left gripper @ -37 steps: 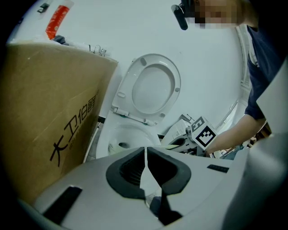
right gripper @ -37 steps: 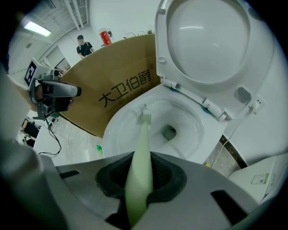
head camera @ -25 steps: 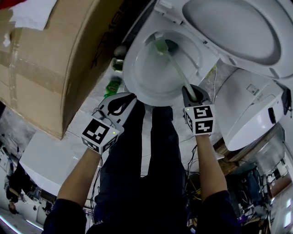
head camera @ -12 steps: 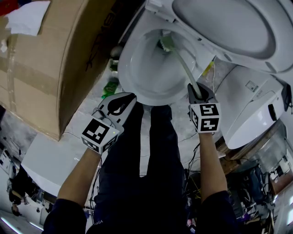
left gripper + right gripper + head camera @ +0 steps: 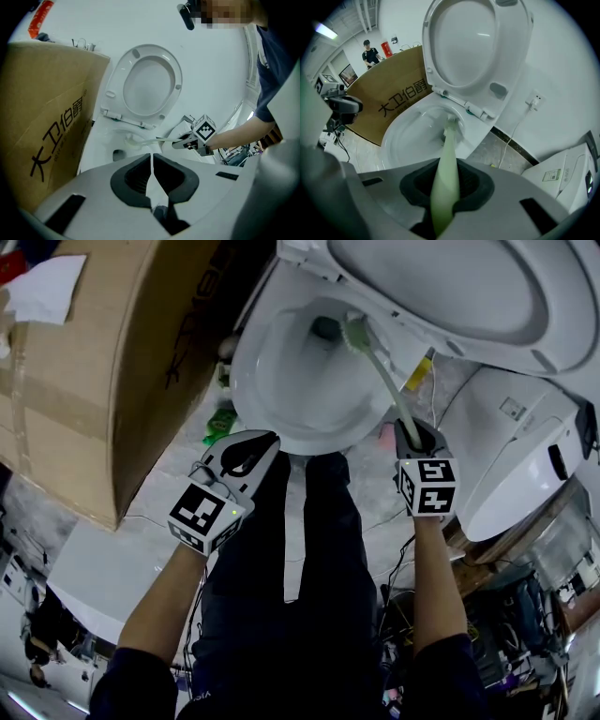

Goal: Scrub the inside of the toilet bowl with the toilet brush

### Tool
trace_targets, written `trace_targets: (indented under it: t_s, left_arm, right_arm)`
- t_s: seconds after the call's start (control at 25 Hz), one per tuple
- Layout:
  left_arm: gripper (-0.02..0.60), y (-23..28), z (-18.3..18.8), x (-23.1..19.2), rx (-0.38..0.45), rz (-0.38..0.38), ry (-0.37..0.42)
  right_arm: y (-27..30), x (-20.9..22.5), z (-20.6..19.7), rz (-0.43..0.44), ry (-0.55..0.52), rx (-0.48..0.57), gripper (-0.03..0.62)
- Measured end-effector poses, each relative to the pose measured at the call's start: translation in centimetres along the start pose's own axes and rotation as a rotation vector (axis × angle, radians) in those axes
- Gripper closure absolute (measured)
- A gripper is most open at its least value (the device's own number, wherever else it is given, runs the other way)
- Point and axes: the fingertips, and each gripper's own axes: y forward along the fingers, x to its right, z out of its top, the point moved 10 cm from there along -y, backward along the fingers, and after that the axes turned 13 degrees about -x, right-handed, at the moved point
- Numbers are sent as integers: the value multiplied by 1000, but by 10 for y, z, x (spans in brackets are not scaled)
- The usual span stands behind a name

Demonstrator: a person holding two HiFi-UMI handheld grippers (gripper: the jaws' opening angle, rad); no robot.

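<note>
Pale-green toilet brush (image 5: 446,154) sits clamped between the right gripper's (image 5: 410,435) jaws, with the rear end of its handle hidden inside them. Its head reaches into the toilet bowl (image 5: 246,381), at the back wall just under the rim by the hinge, and the bristles are hard to make out. The left gripper (image 5: 255,444) hovers at the bowl's front edge, jaws pressed together on nothing. The raised lid (image 5: 450,287) is cut off at the top.
</note>
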Motion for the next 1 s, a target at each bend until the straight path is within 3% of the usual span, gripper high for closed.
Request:
trace_targets:
  t_s: [1.0]
  left_arm:
    - [540, 8, -11, 21, 1, -17, 32]
  right_arm:
    - [0, -11, -55, 22, 17, -64, 530]
